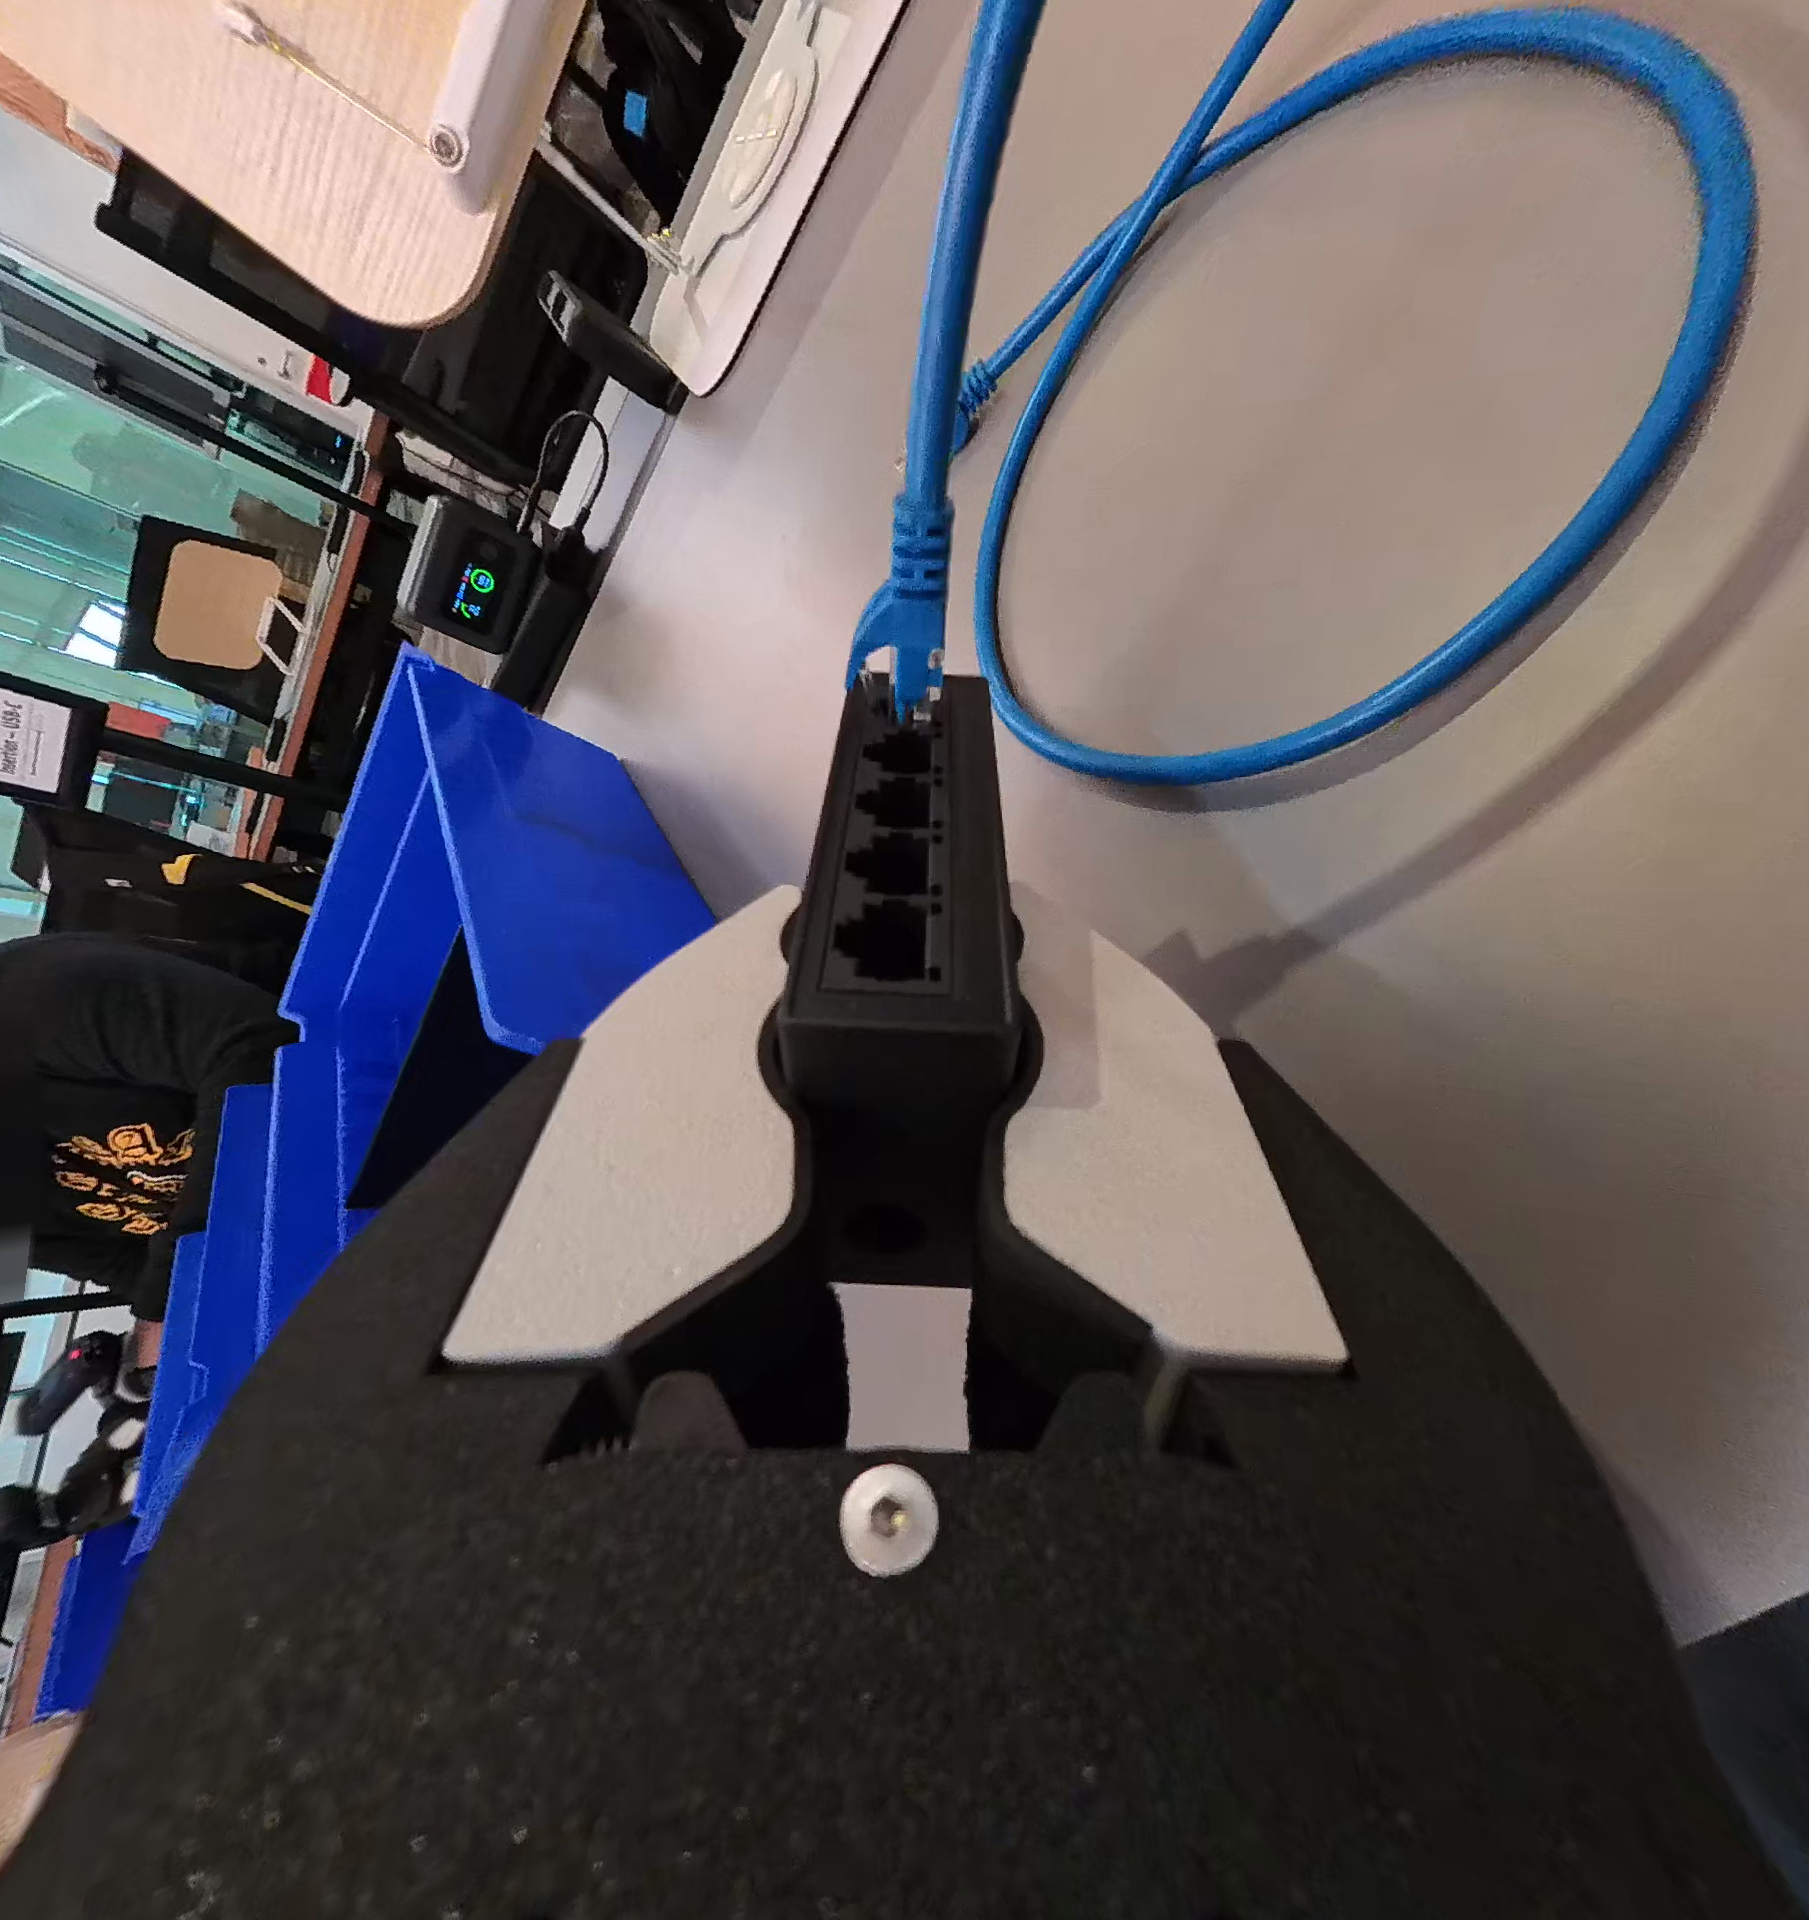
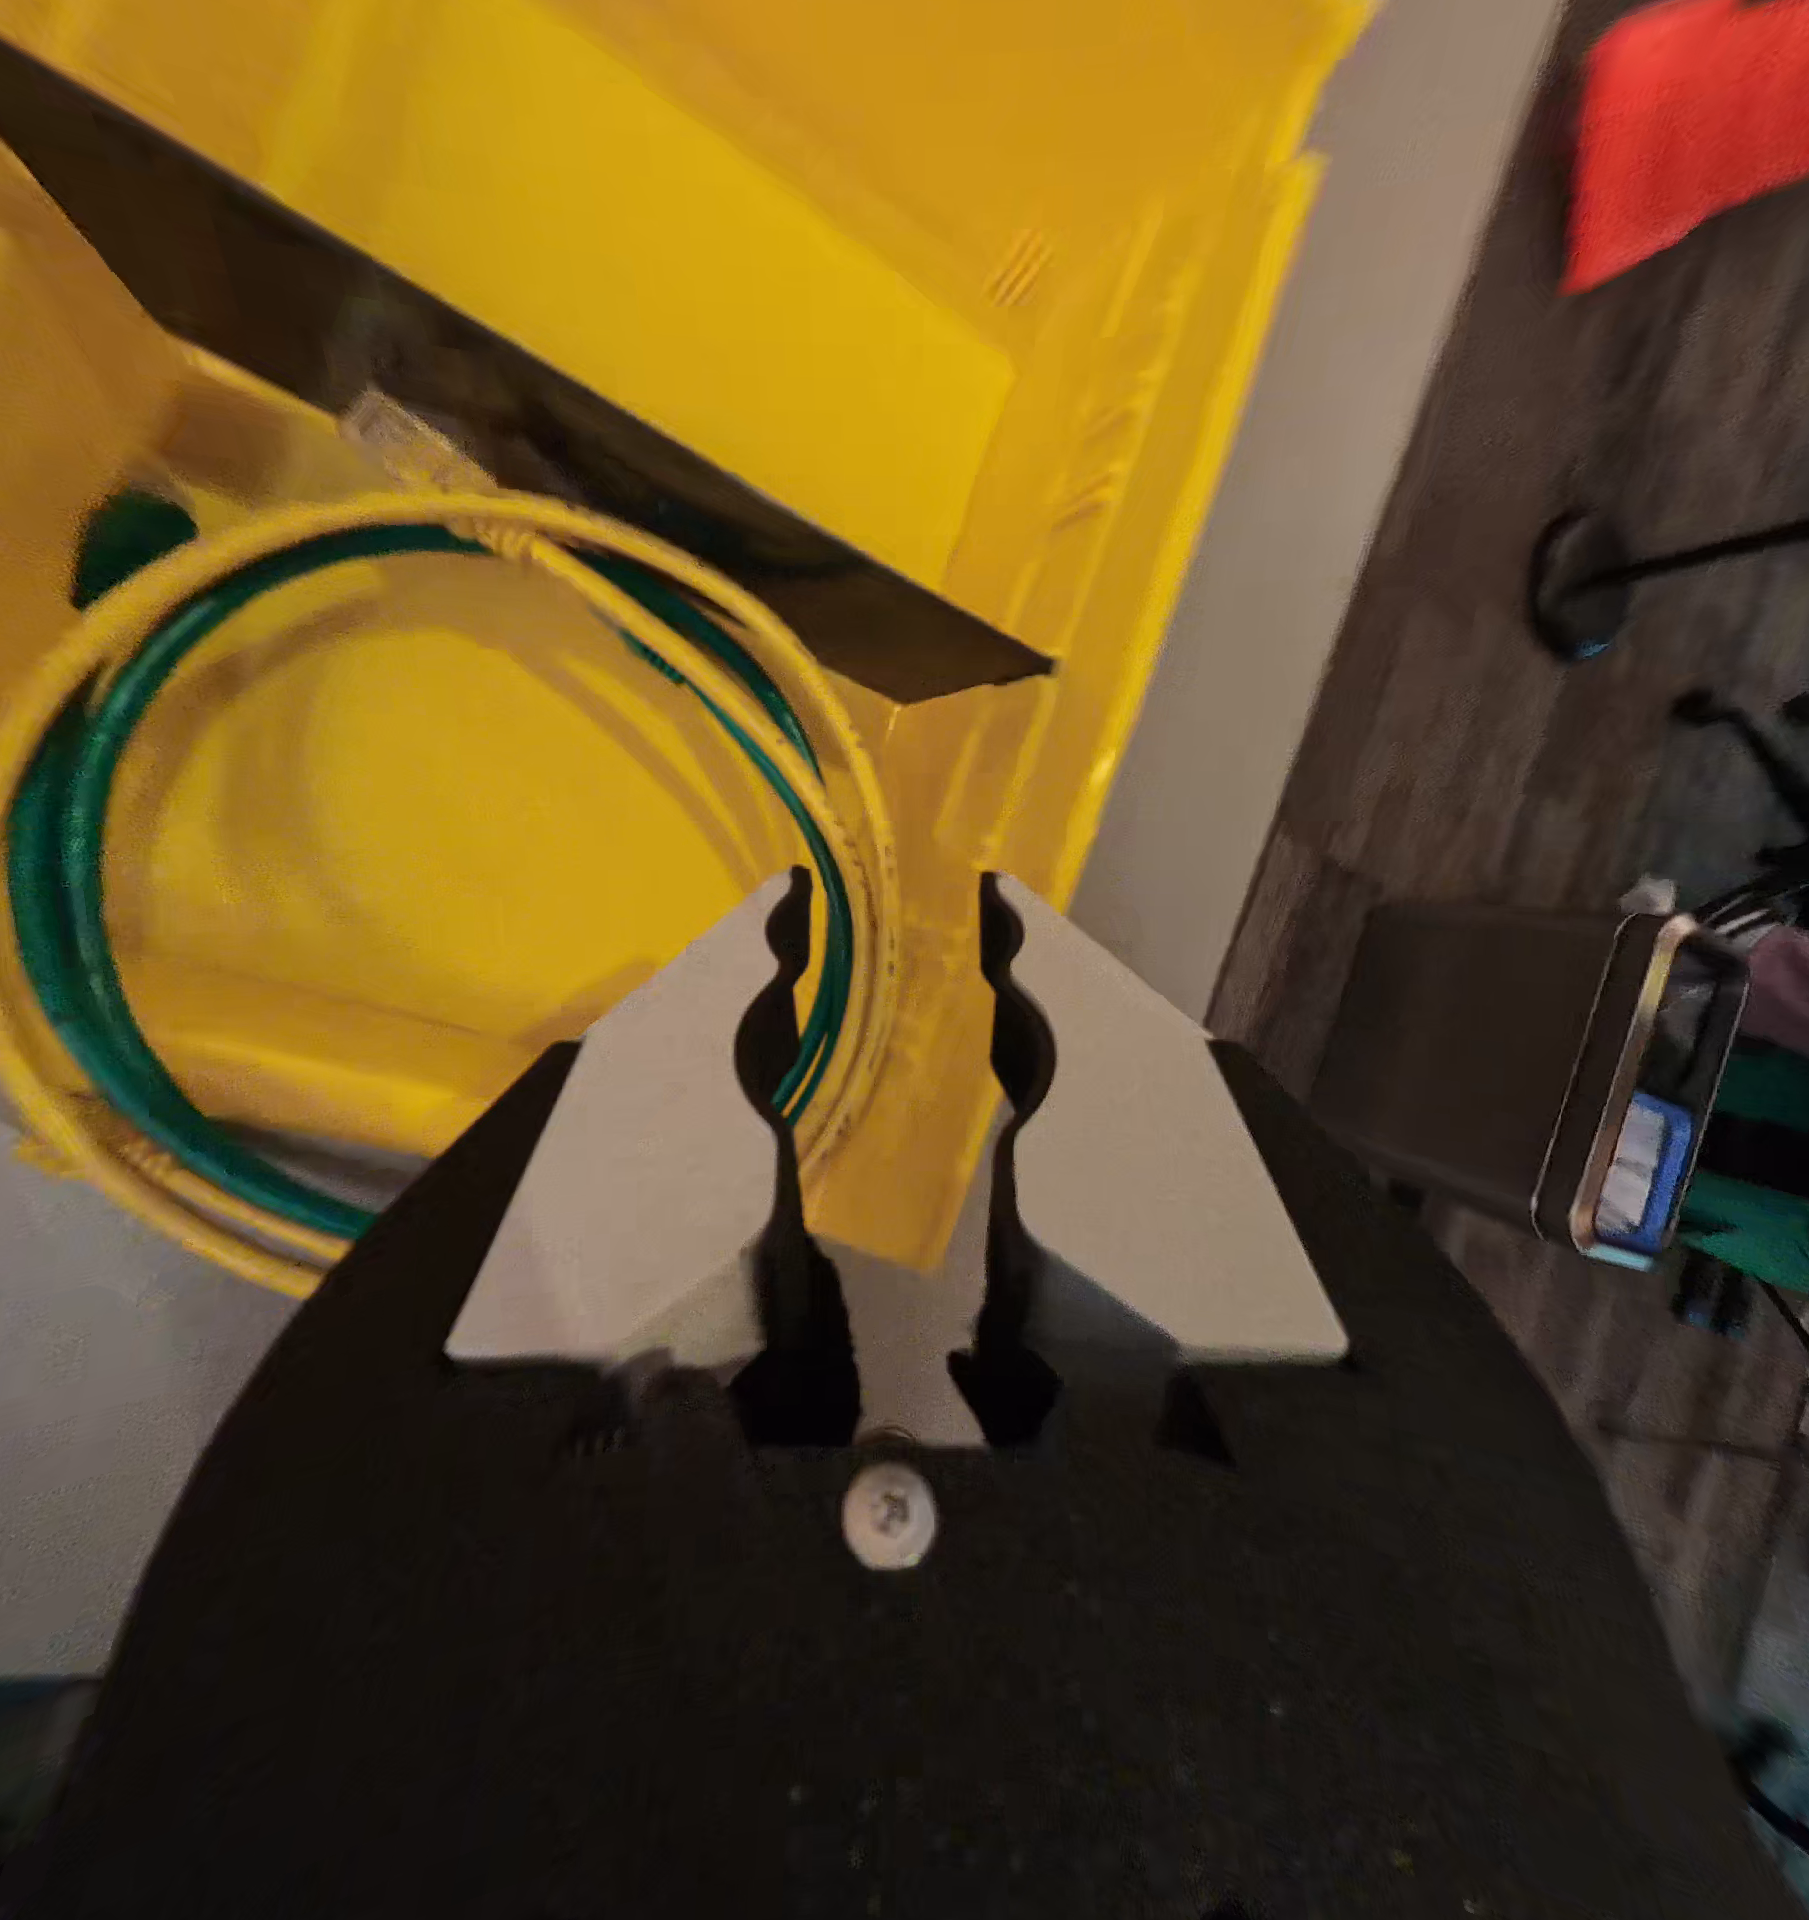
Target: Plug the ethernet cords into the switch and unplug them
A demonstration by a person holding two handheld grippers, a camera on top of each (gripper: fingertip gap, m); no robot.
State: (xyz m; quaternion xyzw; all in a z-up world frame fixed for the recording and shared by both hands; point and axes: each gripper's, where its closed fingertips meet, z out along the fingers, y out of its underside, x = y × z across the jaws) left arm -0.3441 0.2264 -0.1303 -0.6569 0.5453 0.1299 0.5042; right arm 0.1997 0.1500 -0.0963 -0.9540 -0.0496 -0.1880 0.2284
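In the left wrist view my left gripper (image 1: 905, 935) is shut on the near end of a black ethernet switch (image 1: 905, 883). The switch points away from me with its ports facing up. A blue ethernet cord (image 1: 1399, 675) has its plug (image 1: 905, 623) in the farthest port and loops over the grey table. The nearer ports look empty. In the right wrist view my right gripper (image 2: 889, 894) is open and empty. It hovers over coiled yellow (image 2: 869, 831) and green (image 2: 58, 831) ethernet cords at the mouth of a yellow bin (image 2: 671, 260).
A blue bin (image 1: 443, 935) stands to the left of the switch. A small black device with a lit screen (image 1: 469, 587) sits beyond it. The table edge (image 2: 1243, 831) runs just right of the yellow bin, with dark floor and a black box (image 2: 1523, 1081) beyond. My hands' fingertips stand some 55 cm from each other.
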